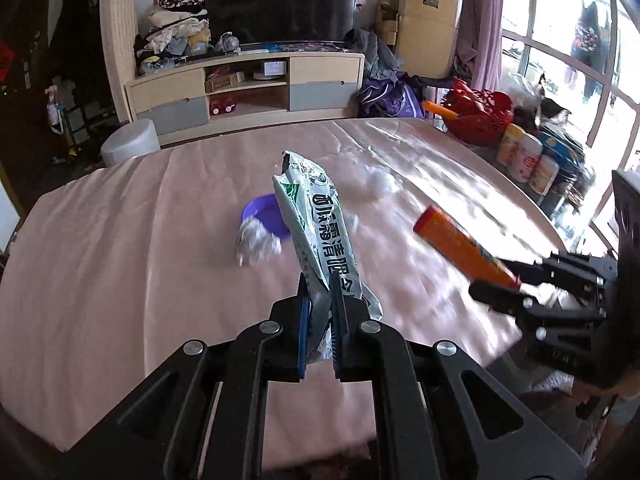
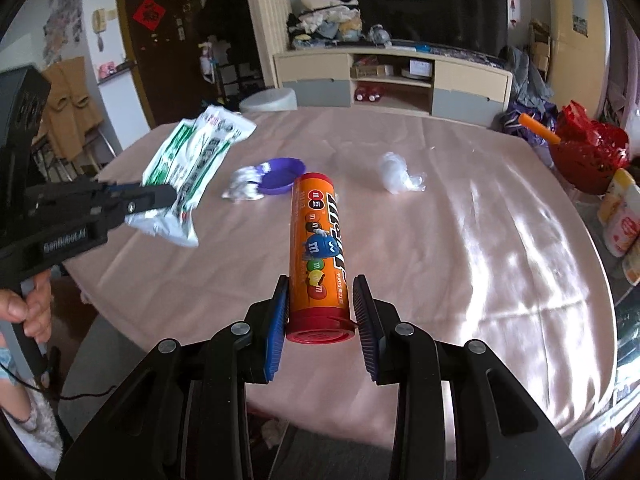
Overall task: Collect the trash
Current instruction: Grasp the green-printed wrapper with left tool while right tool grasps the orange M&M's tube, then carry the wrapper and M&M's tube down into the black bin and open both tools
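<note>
My left gripper [image 1: 320, 284] is shut on a white and green wrapper [image 1: 316, 216] and holds it upright above the pink table; it also shows at the left of the right wrist view [image 2: 160, 200] with the wrapper [image 2: 192, 160]. My right gripper [image 2: 322, 284] is shut on an orange M&M's tube [image 2: 318, 248] with a red cap, held above the table; it shows in the left wrist view [image 1: 496, 280] with the tube [image 1: 460, 244]. On the table lie a purple dish [image 2: 280, 174], a crumpled foil ball [image 2: 244, 188] and a clear plastic wad [image 2: 396, 174].
The round table has a pink cloth [image 2: 460, 260]. A red basket [image 2: 588, 152] and several bottles [image 2: 620, 212] stand at its right edge. A TV cabinet [image 2: 392, 80] and a white stool [image 2: 272, 100] are beyond the table.
</note>
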Available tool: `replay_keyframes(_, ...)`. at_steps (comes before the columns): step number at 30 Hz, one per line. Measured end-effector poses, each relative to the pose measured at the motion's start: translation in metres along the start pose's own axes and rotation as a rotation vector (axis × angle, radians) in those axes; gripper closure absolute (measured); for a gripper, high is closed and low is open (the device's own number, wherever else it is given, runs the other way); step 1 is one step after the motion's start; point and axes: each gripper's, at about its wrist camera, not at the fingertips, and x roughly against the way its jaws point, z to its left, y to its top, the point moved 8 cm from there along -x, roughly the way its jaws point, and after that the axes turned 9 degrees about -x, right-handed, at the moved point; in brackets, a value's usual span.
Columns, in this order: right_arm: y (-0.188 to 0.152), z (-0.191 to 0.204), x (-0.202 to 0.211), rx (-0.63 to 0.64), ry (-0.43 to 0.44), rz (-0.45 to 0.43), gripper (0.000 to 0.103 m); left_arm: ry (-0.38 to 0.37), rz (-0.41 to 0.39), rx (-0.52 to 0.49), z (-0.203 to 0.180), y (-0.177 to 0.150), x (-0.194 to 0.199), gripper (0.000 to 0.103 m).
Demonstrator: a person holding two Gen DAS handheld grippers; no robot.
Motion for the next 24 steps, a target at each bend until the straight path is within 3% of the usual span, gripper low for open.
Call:
replay_keyframes(13, -0.067, 0.02, 0.053, -0.036, 0.094, 0.019, 0.07, 0.042, -0.025, 0.031, -0.022, -0.093, 0.089, 0.095)
replay_keyframes(17, -0.103, 0.035, 0.049, -0.077, 0.173, 0.083, 0.07, 0.018, 0.014, 0.055, -0.034, -0.138, 0.089, 0.095)
replay_keyframes(24, -0.161, 0.051, 0.016, -0.111, 0.178, 0.196, 0.07, -0.036, 0.113, 0.114, -0.045, -0.206, 0.065, 0.095)
